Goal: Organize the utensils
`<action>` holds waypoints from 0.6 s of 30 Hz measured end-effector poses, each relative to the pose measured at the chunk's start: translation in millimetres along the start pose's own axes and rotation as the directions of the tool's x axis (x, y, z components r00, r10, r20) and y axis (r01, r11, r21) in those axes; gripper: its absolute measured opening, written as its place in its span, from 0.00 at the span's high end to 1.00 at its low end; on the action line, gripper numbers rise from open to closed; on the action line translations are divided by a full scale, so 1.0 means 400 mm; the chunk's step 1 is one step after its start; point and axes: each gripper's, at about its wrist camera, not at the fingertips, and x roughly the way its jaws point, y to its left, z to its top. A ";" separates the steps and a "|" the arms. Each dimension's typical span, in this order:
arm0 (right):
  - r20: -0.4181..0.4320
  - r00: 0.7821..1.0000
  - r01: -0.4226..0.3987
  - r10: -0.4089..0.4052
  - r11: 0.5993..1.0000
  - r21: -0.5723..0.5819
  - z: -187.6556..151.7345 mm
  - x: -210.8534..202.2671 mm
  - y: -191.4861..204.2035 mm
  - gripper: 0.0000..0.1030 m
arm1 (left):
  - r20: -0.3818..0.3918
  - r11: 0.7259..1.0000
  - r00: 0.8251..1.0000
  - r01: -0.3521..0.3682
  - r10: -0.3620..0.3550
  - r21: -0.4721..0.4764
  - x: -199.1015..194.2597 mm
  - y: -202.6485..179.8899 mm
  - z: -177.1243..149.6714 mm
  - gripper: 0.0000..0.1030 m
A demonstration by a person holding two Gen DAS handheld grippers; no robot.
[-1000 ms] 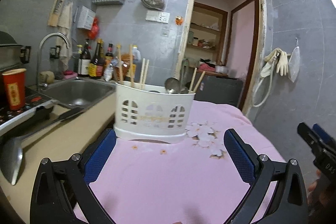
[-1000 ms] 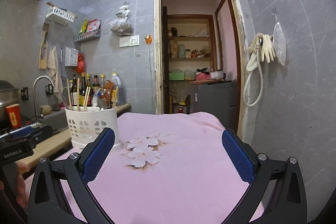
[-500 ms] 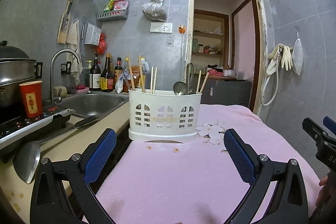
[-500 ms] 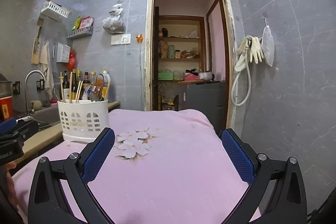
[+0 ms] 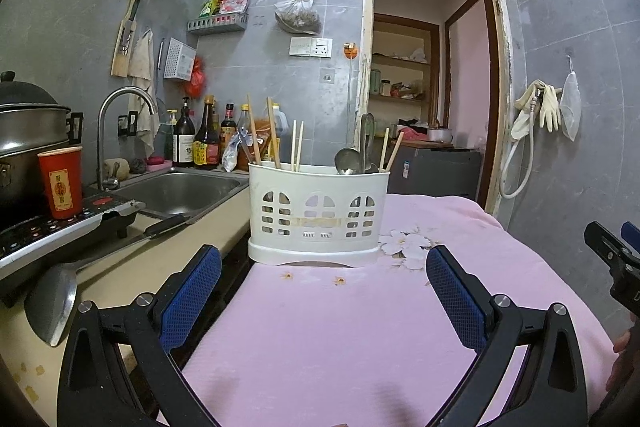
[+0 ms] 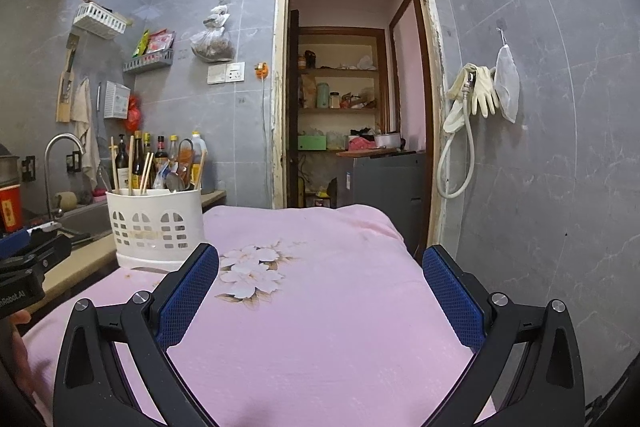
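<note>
A white slotted utensil holder (image 5: 318, 215) stands on the pink flowered cloth (image 5: 360, 327), straight ahead of my left gripper (image 5: 322, 289). It holds several chopsticks (image 5: 296, 147) and metal spoons (image 5: 347, 159). The left gripper is open with nothing between its blue pads. In the right wrist view the same holder (image 6: 156, 227) sits at the left edge of the cloth (image 6: 320, 307), and my right gripper (image 6: 320, 291) is open and empty over the cloth. The right gripper's tip (image 5: 612, 259) shows at the far right of the left wrist view.
Left of the cloth runs a beige counter (image 5: 132, 267) with a steel sink (image 5: 180, 189), a tap (image 5: 116, 123), sauce bottles (image 5: 206, 139), a red cup (image 5: 60, 183) on a cooktop and a metal spatula (image 5: 52, 303). An open doorway (image 6: 348, 115) lies behind.
Both grippers drew back and tilted up a little, so the holder now sits slightly farther off and more level in view. Both stay open and empty.
</note>
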 end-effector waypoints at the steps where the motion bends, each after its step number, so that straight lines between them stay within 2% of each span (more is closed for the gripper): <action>1: 0.000 1.000 0.000 0.000 1.000 0.000 0.001 -0.001 0.000 0.00 | 0.000 1.000 1.000 0.000 0.000 0.000 -0.001 -0.001 0.000 0.02; 18: -0.013 1.000 -0.018 0.018 1.000 0.014 0.000 -0.003 0.005 0.00 | -0.003 1.000 1.000 -0.002 0.002 -0.002 -0.003 -0.001 -0.002 0.02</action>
